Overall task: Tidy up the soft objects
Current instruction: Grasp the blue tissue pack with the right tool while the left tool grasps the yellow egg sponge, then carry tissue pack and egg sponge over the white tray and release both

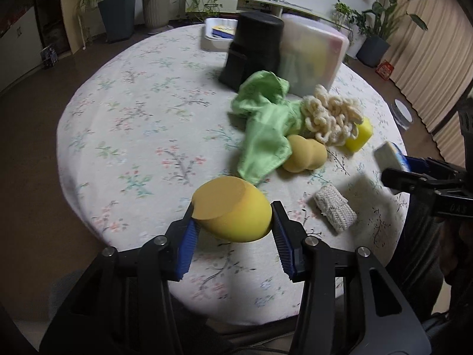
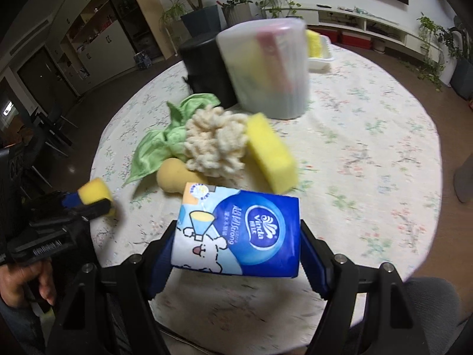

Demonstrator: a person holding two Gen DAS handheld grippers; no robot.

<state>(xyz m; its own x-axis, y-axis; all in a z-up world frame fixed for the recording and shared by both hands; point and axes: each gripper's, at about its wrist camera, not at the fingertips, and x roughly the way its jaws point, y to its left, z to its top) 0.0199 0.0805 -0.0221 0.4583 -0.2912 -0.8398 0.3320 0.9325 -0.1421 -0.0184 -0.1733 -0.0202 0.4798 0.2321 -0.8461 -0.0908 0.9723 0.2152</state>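
My left gripper (image 1: 233, 207) is shut on a yellow egg-shaped sponge (image 1: 230, 222), held above the near part of the floral round table (image 1: 133, 112). In the right wrist view that sponge (image 2: 94, 193) shows at the left. My right gripper (image 2: 236, 226) is shut on a blue tissue pack (image 2: 239, 233), lifted off the cloth. On the table lie a green cloth (image 1: 266, 124), a cream chenille mitt (image 1: 328, 118), a tan peanut-shaped sponge (image 1: 306, 153), a yellow block sponge (image 2: 272, 156) and a woven white scrubber (image 1: 335, 211).
A clear plastic bin (image 1: 310, 56) with soft items inside stands at the far side beside a black container (image 1: 254, 47). A white tray (image 1: 215, 34) sits behind them. Potted plants and a low shelf line the room's walls. A hand (image 2: 23, 287) grips the left tool.
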